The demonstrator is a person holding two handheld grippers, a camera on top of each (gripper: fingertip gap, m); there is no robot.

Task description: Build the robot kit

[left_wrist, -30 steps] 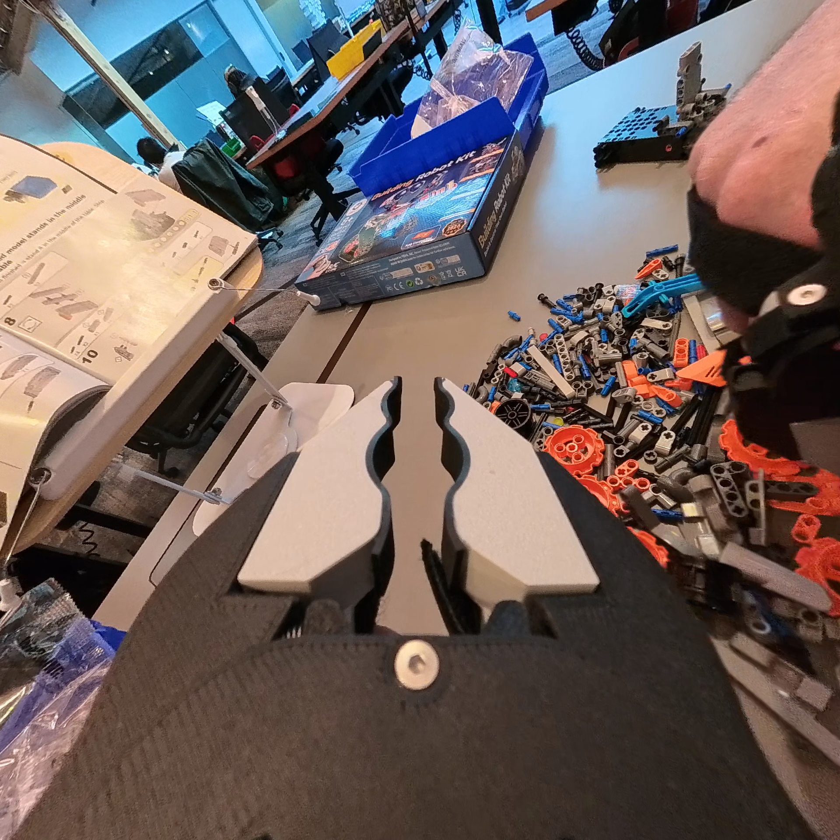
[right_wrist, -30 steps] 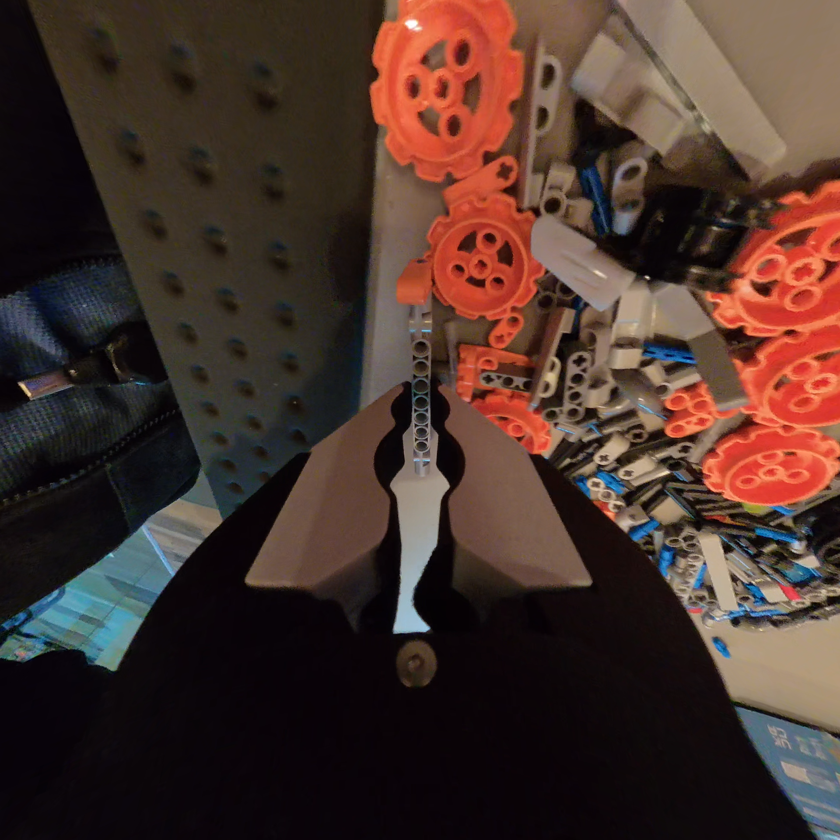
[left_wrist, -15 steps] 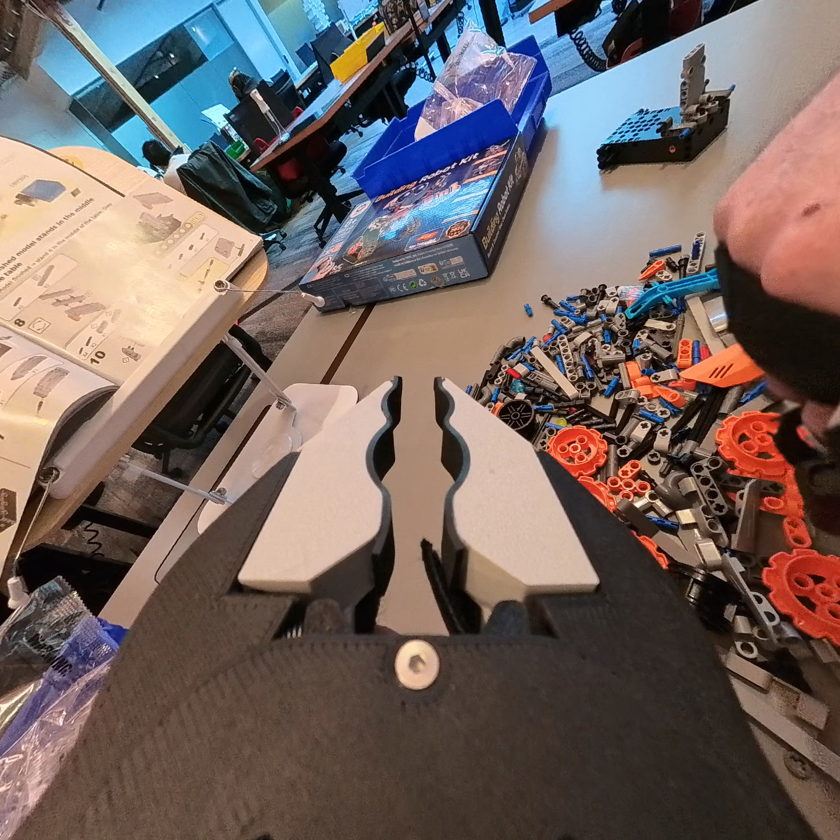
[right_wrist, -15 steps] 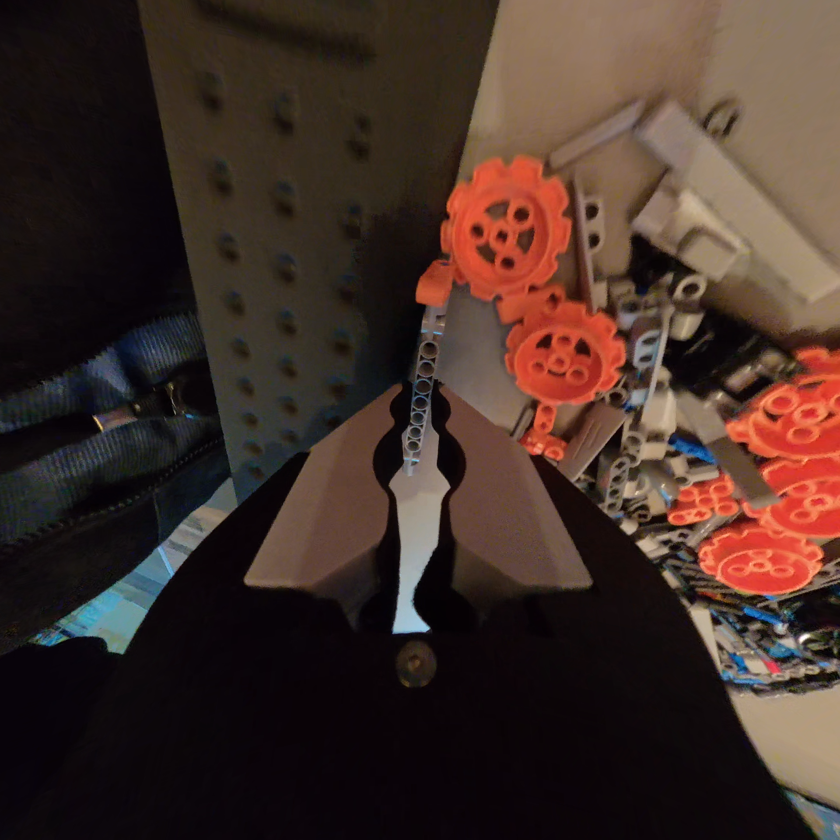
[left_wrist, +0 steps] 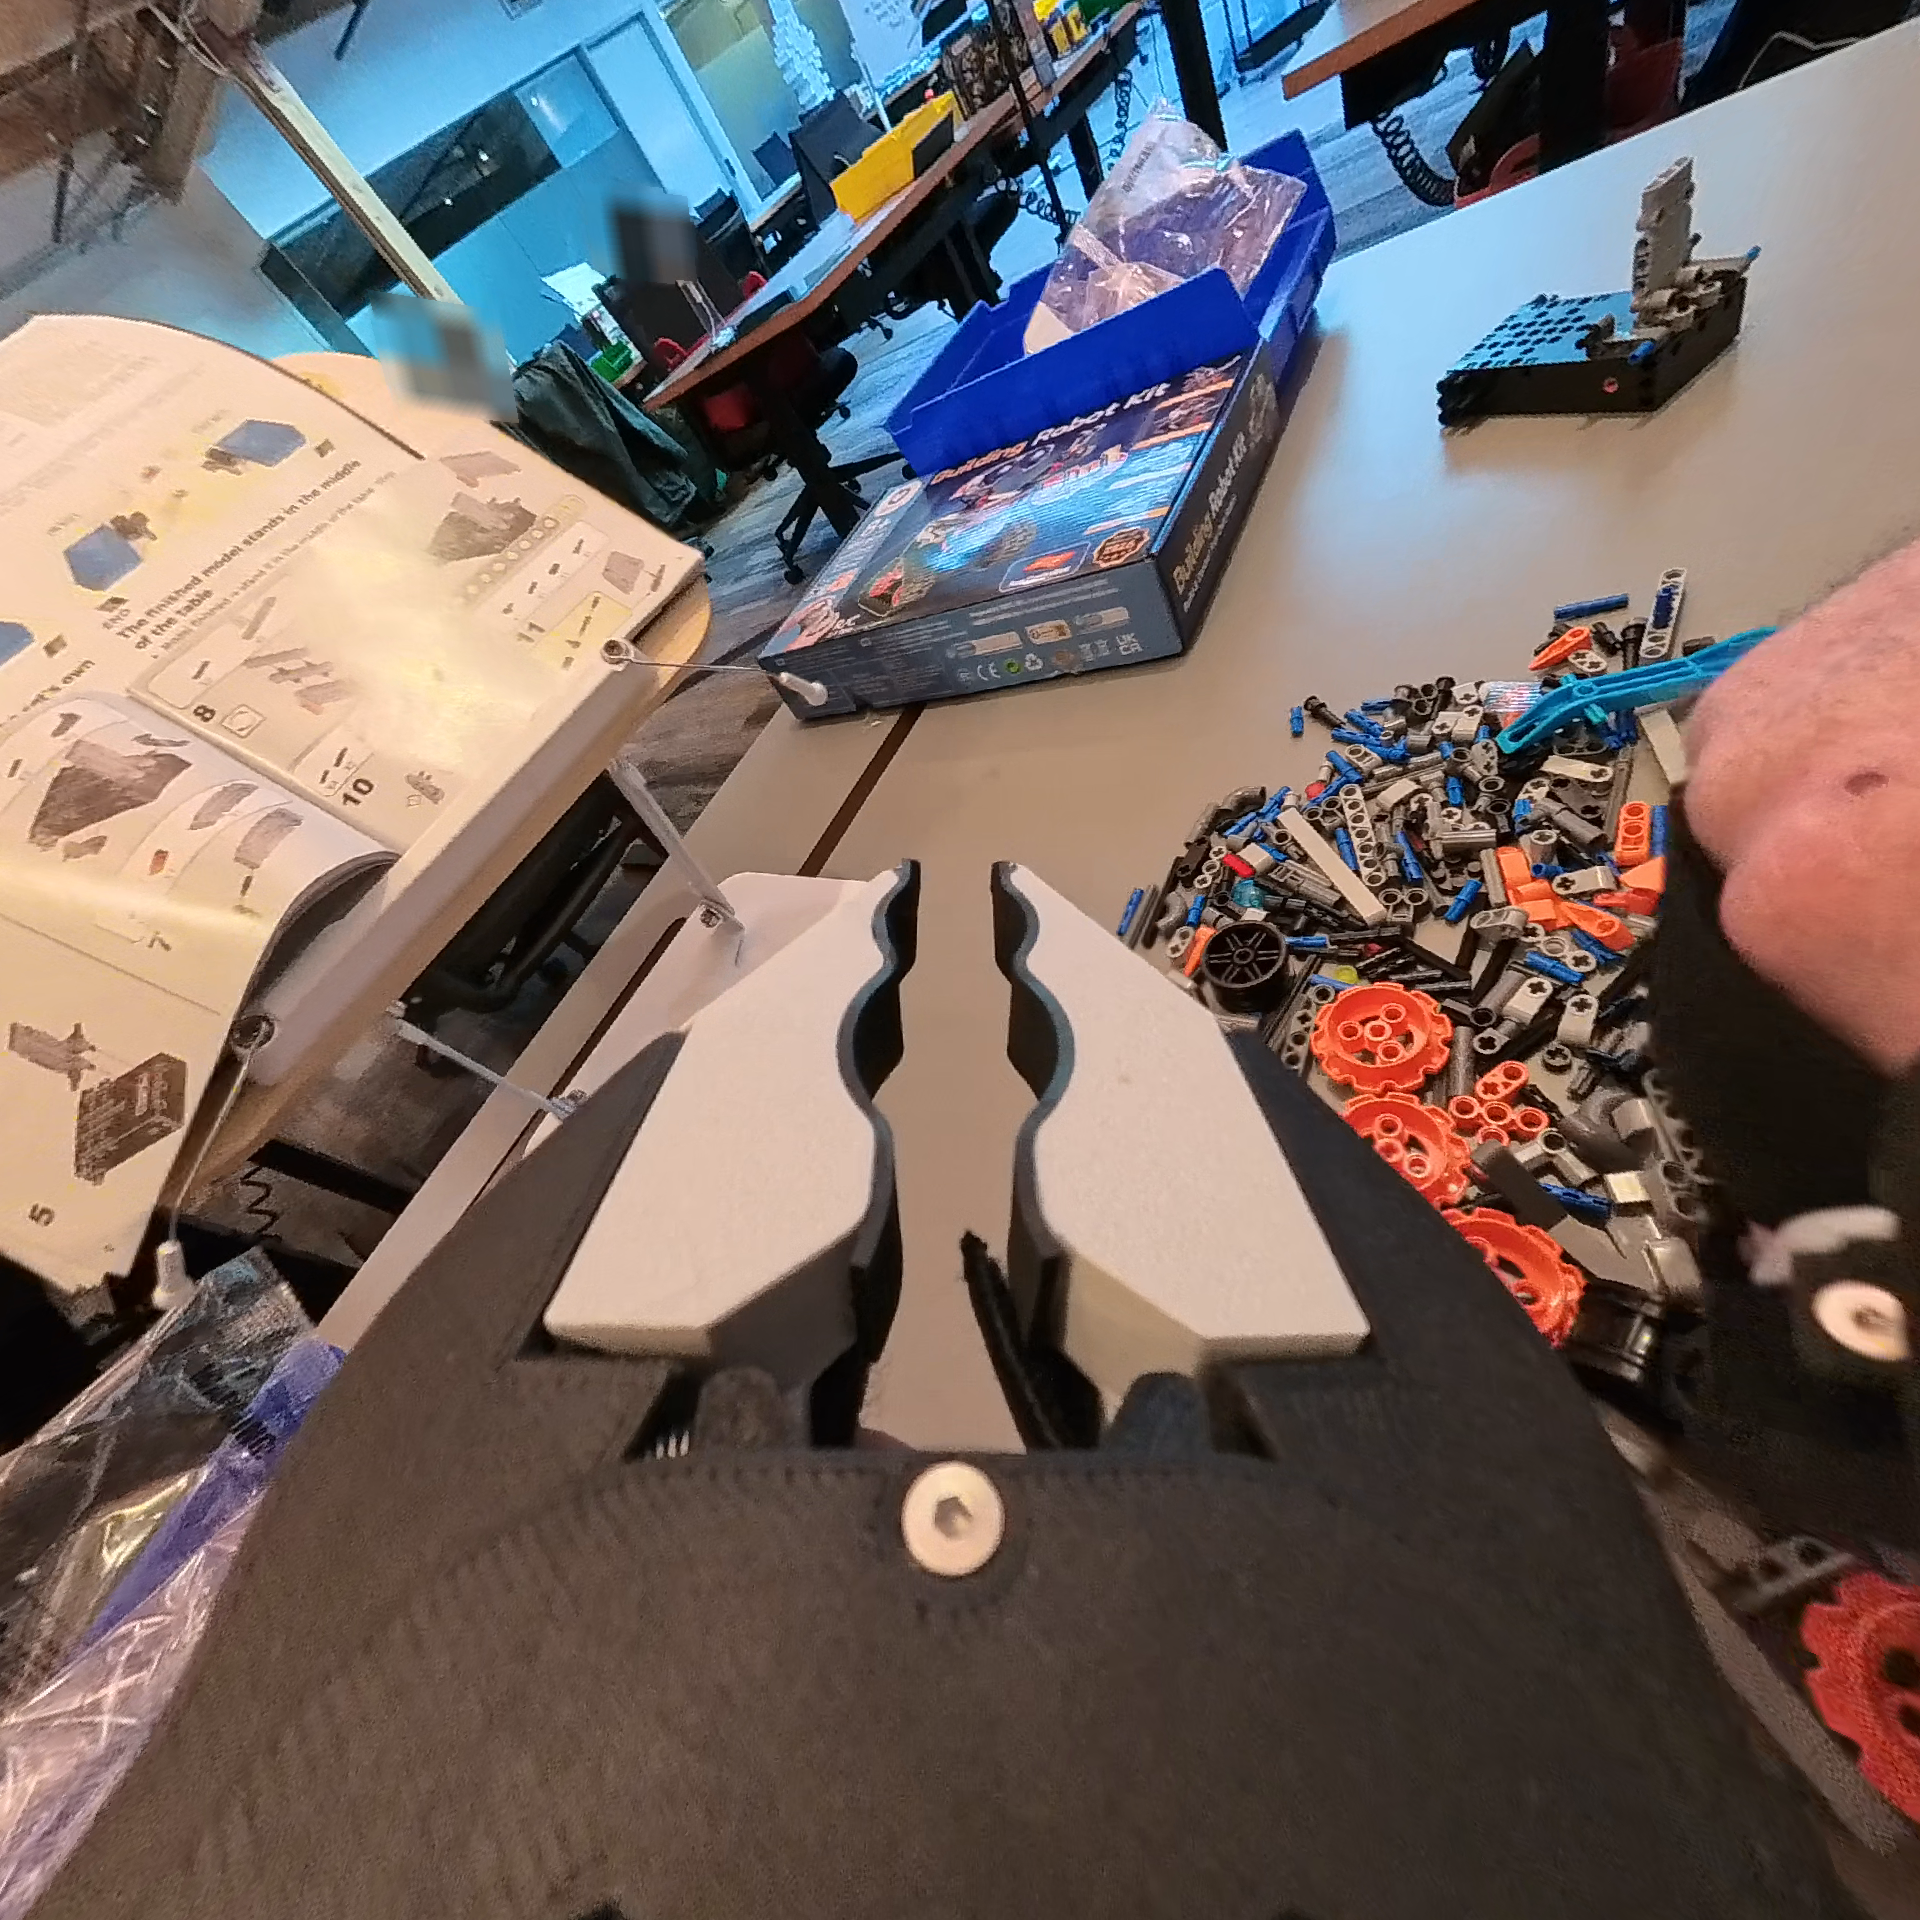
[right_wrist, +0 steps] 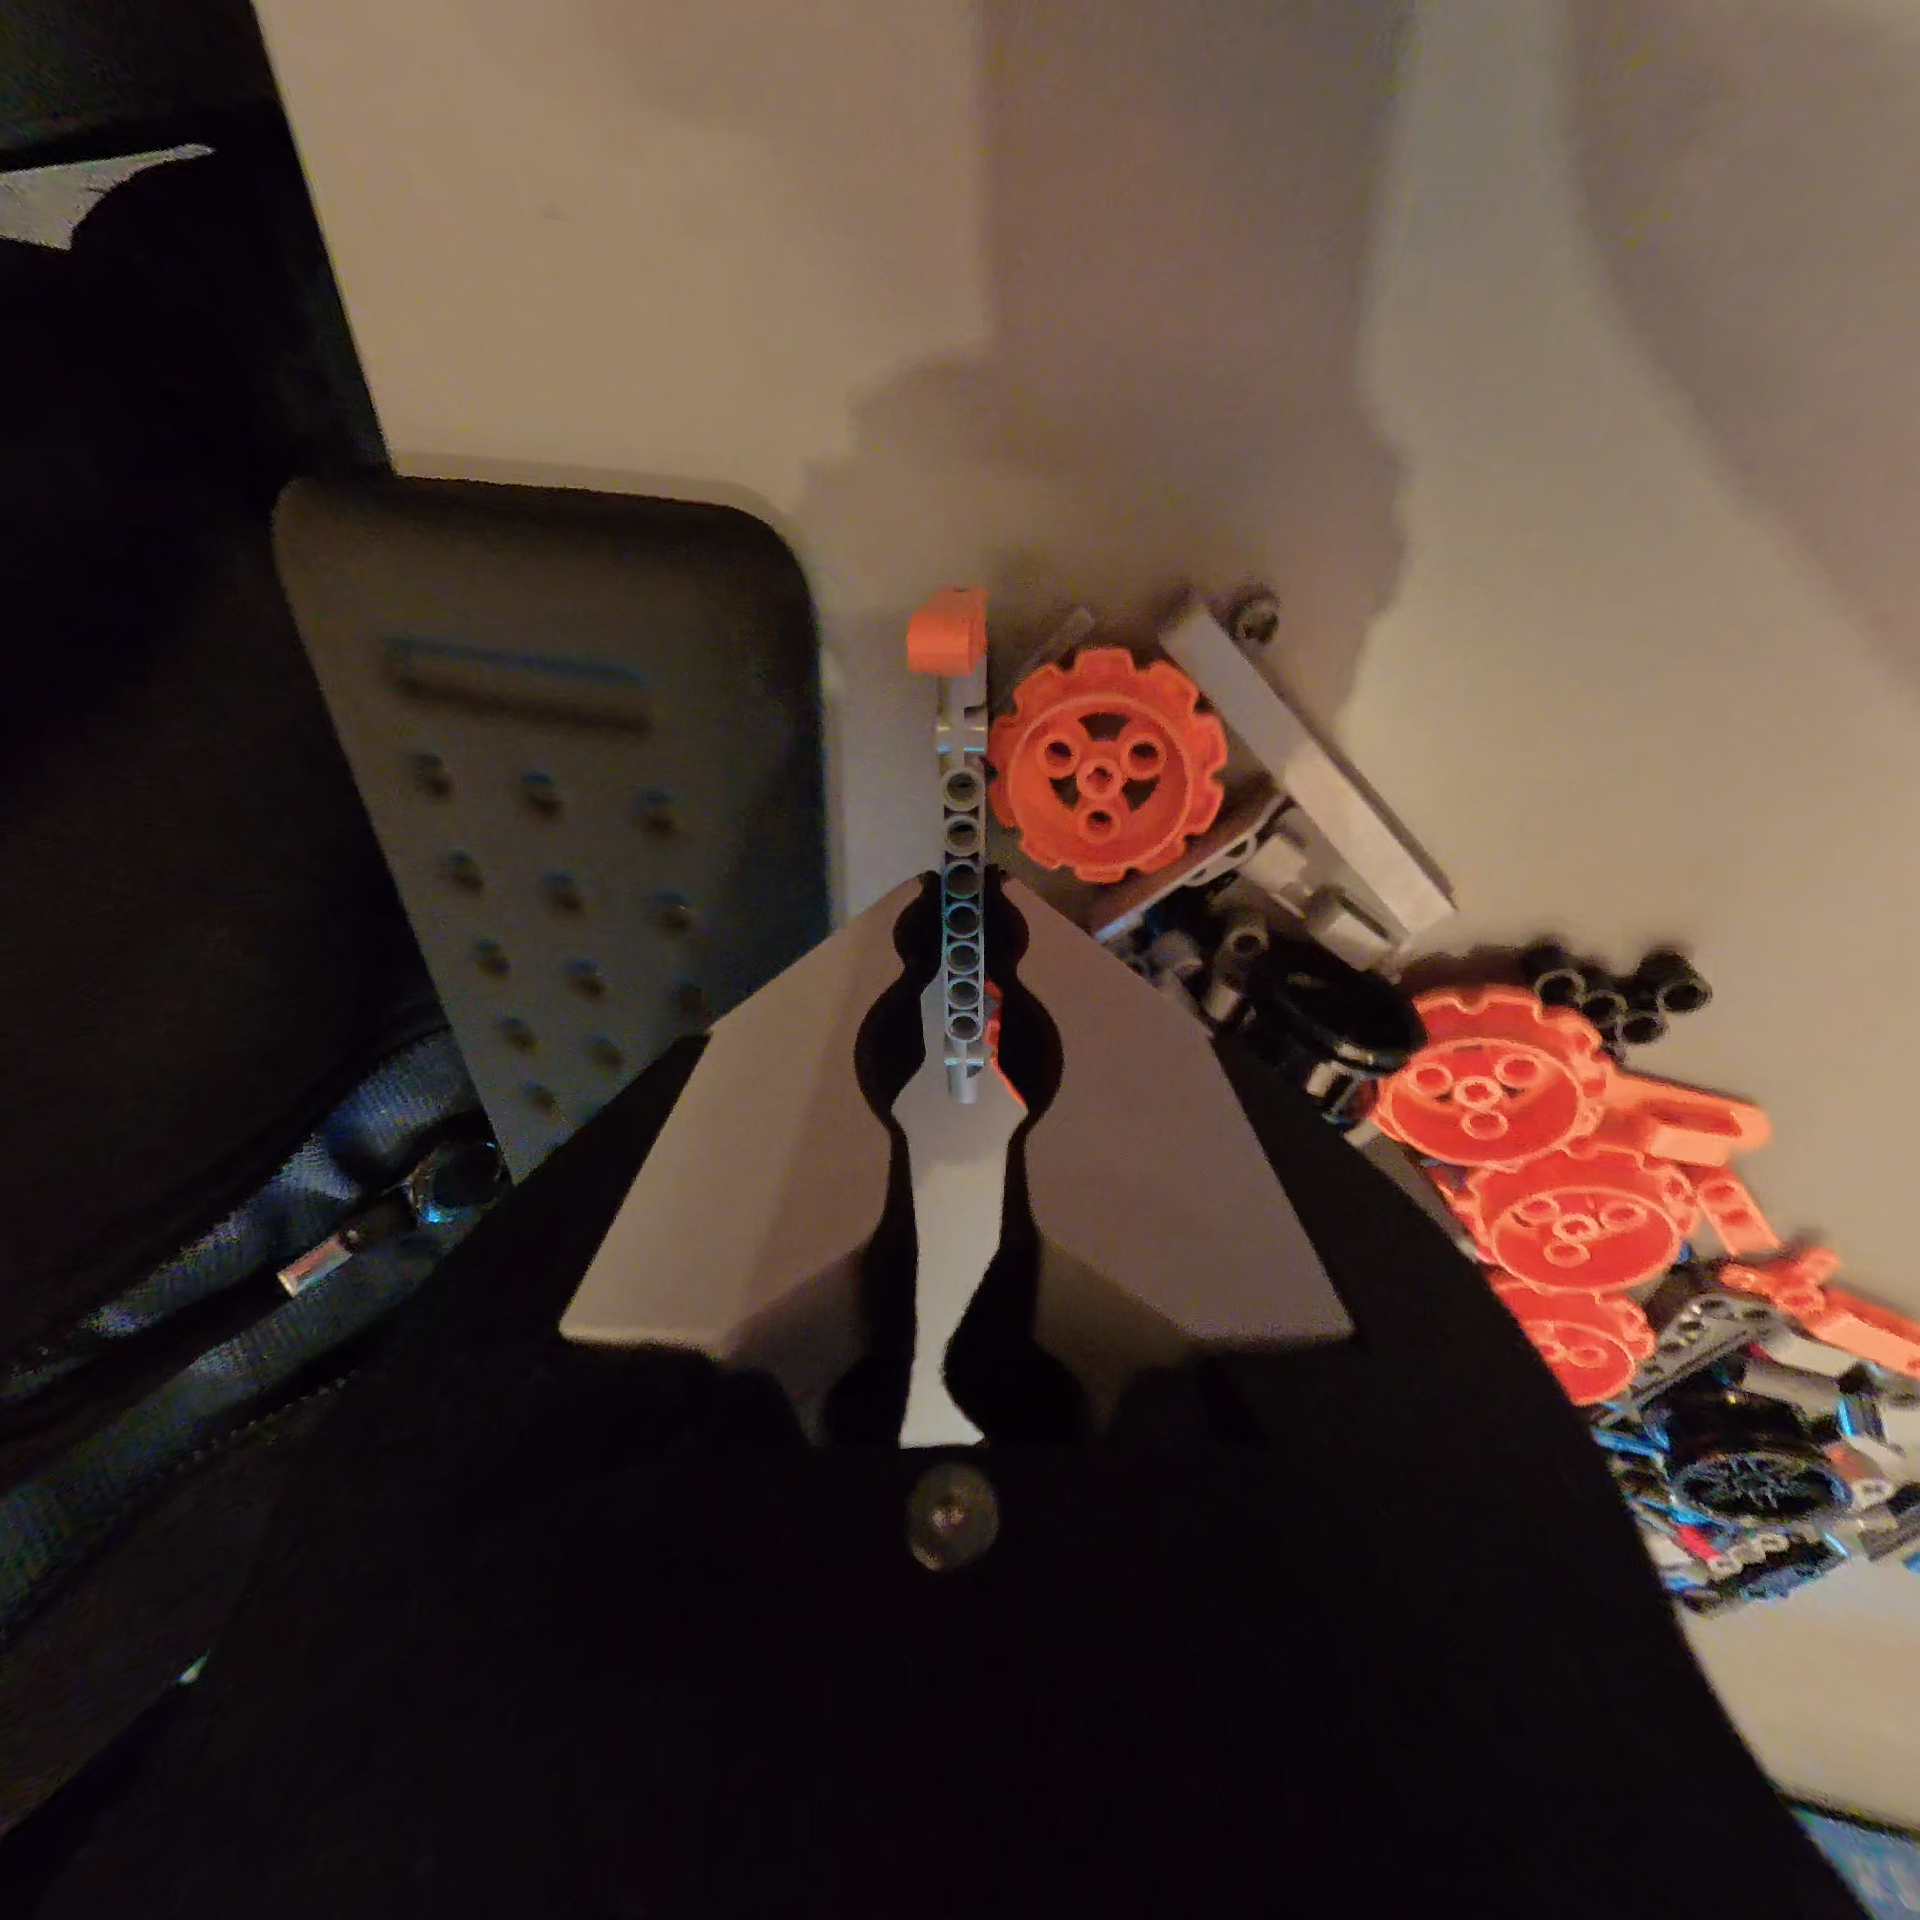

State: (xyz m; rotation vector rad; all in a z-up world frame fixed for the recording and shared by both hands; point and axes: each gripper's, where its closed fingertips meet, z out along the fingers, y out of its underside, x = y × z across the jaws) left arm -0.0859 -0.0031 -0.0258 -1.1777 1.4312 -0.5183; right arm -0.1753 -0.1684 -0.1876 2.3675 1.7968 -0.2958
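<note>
On the far left of the left wrist view, a manual [left_wrist: 260, 644] lies open on a tilted stand [left_wrist: 436, 883] at the table [left_wrist: 1039, 769] edge, with clear bags [left_wrist: 125, 1455] below it. Just right of the stand foot, your left gripper [left_wrist: 954, 883] hangs over bare table; its jaws stand a narrow gap apart with nothing between them. Beyond it, a kit box [left_wrist: 1039, 561] lies flat, touching a blue bin [left_wrist: 1122, 343] that holds a clear bag. To the right, a pile [left_wrist: 1455, 914] of grey, blue, black and orange parts spreads over the table, with orange gears [left_wrist: 1377, 1039] at its near edge. Well beyond the pile sits a black block [left_wrist: 1590, 353] with a grey piece upright on it. At the right edge, your hand [left_wrist: 1818, 831] grips the right gripper's black body above the pile.

In the right wrist view, a dark studded plate [right_wrist: 561, 831] lies on the left, near the table edge. Just right of it, your right gripper [right_wrist: 961, 904] is closed on a grey beam [right_wrist: 961, 894], pinched near the tips. The beam runs forward past the tips and carries an orange piece [right_wrist: 943, 629] at its far end. Whether the beam is clear of the table, I cannot tell. A gear [right_wrist: 1107, 779] shows just right of the beam; more gears and dark parts trail off lower right
</note>
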